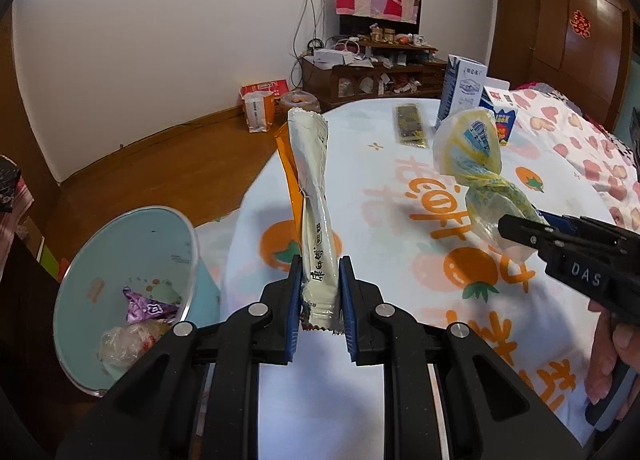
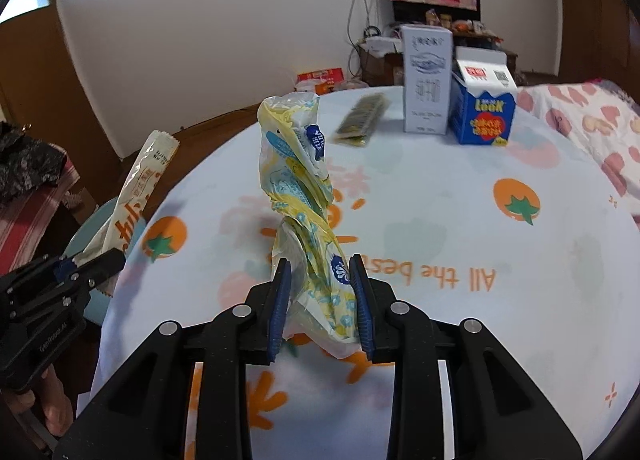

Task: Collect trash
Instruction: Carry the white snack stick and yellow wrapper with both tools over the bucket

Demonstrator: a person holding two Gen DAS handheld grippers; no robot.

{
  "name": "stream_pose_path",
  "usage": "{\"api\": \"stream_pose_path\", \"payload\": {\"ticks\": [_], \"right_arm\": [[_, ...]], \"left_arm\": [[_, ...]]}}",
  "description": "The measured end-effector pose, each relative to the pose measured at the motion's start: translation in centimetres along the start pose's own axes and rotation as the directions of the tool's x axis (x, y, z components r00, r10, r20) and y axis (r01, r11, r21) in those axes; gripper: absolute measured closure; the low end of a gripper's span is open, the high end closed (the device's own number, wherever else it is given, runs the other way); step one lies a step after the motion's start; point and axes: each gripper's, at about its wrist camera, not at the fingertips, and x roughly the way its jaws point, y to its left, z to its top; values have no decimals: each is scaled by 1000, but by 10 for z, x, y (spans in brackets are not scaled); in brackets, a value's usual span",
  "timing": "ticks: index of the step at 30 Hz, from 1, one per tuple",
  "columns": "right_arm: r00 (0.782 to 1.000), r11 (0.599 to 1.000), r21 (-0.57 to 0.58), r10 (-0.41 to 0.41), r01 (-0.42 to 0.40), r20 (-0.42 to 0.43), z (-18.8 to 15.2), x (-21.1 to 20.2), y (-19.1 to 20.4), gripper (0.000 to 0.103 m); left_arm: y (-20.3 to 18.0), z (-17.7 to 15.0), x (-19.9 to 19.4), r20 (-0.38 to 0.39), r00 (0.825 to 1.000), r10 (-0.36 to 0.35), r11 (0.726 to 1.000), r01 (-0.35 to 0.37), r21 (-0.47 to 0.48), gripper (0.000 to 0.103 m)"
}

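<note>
My left gripper (image 1: 320,300) is shut on a long white and orange snack wrapper (image 1: 314,195), held upright over the table's left edge. It also shows in the right wrist view (image 2: 138,187). My right gripper (image 2: 320,300) is shut on a twisted yellow and blue plastic wrapper (image 2: 300,179), held above the table; it shows in the left wrist view (image 1: 472,163) too. A pale blue trash bin (image 1: 120,260) stands on the floor to the left, below the table edge, with a purple wrapper (image 1: 146,306) and crumpled plastic inside.
The round table (image 2: 520,268) has a cloth with orange fruit prints. At its far side stand a white carton (image 2: 426,79) and a blue carton (image 2: 482,103), with a flat dark packet (image 2: 362,119) lying beside them. A cluttered cabinet stands by the far wall.
</note>
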Motion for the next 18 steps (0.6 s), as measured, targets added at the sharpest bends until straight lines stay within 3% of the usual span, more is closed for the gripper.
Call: {"api": "stream_pose_path", "payload": {"ticks": [18], "right_arm": [[995,993,-118,39,-28,92,-3,-9,58,72]], "left_arm": [[33,-11,-29,38,998,52,998,-51,-20,85]]}}
